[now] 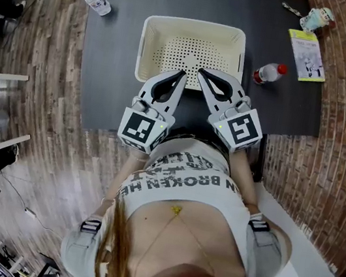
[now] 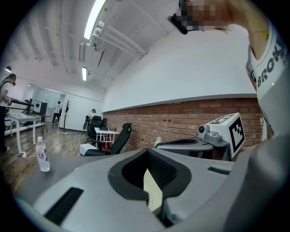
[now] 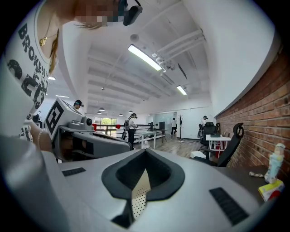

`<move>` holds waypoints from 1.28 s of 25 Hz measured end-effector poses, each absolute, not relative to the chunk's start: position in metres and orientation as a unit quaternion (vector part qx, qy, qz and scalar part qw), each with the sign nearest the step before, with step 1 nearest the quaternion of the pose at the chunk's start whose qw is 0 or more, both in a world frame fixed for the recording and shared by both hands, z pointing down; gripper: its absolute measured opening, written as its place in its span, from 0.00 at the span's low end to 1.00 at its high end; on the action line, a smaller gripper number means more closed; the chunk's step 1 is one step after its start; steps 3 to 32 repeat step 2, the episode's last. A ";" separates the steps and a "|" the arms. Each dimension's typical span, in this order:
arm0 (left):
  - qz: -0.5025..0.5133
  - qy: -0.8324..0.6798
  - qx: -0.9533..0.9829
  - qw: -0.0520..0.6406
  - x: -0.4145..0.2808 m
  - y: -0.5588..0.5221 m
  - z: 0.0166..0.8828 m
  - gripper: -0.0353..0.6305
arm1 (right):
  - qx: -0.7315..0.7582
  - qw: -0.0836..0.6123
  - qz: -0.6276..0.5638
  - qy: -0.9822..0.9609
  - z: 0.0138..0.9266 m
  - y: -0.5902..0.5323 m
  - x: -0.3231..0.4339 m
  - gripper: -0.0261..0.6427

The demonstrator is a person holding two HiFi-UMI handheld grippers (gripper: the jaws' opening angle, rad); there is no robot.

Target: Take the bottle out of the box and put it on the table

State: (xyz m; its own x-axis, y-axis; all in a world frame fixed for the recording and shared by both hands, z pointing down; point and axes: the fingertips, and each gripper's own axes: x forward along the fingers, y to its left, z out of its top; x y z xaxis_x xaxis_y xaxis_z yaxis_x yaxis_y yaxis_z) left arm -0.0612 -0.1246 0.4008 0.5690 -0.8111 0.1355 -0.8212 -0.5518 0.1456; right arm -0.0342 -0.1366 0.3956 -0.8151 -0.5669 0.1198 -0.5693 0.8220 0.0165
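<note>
A: Where's the bottle?
B: Not in the box (image 1: 195,28); its perforated floor is bare. A red-cap bottle (image 1: 269,72) sits on the table (image 1: 120,59) just beside the box's right wall. I can't tell whether it's upright or lying. A clear bottle (image 1: 96,1) stands at the far left corner. Judging from that, the take-out is done, though which bottle was in the box I can't say.
A: Why are the grippers parked like that?
B: Left gripper (image 1: 183,73) and right gripper (image 1: 201,73) sit side by side at the box's near wall, by the table's near edge, tips aimed at the box. It looks like a neutral rest pose close to the body, not a reach.
A: Jaws?
B: Both are closed tip to tip with nothing gripped. Each gripper view shows only the box wall through the hollow behind the tips. Neither gripper touches a bottle.
A: Anything else?
B: A booklet (image 1: 307,55) lies near the far right corner.
</note>
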 end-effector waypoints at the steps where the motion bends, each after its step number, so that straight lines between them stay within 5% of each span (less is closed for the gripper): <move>1: 0.027 -0.464 0.880 0.096 -0.061 -0.125 0.401 0.06 | 0.298 0.060 0.010 -0.953 0.396 -0.137 -0.034 0.05; 32: 0.027 -0.464 0.880 0.096 -0.061 -0.126 0.401 0.06 | 0.298 0.061 0.010 -0.953 0.396 -0.137 -0.034 0.05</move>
